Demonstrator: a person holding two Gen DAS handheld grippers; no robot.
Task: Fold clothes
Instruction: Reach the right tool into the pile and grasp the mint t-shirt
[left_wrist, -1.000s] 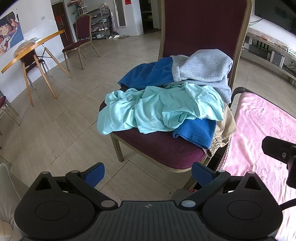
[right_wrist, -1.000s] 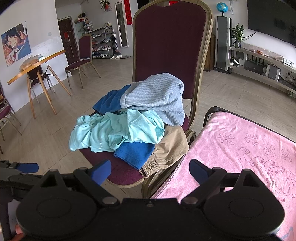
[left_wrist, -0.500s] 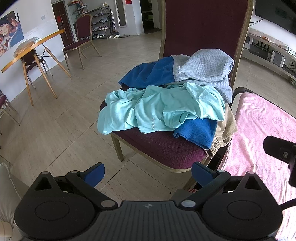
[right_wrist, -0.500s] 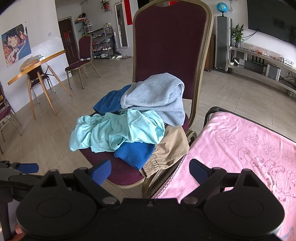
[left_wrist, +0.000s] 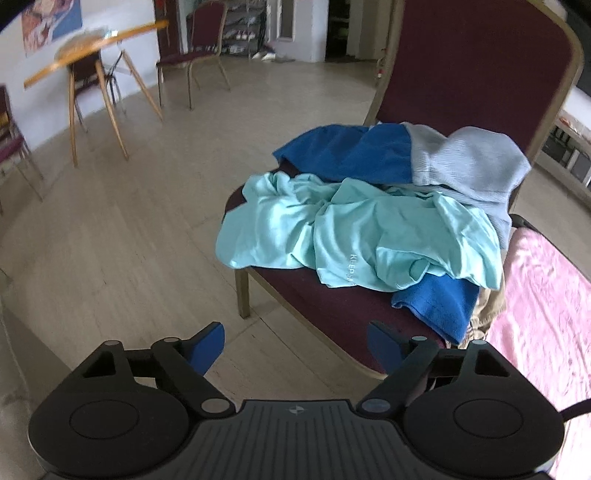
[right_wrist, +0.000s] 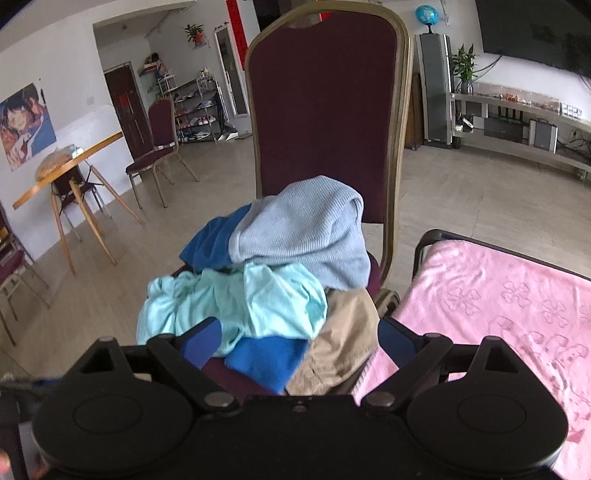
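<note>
OK, clothes pile (left_wrist: 369, 229) sits on the chair (left_wrist: 332, 310) ahead of my left gripper (left_wrist: 295, 341), jaws closing on nothing; right gripper (right_wrist: 299, 341) spread, empty. Should pinch one edge of the mint shirt (left_wrist: 354, 236), lift clear.

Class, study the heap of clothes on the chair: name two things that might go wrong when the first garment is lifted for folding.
1. The mint shirt lies tangled over the blue garment and under the grey sweater; pulling it may drag those along.
2. The tan garment hangs over the seat edge of the chair, so a tug could drop it to the floor.
</note>
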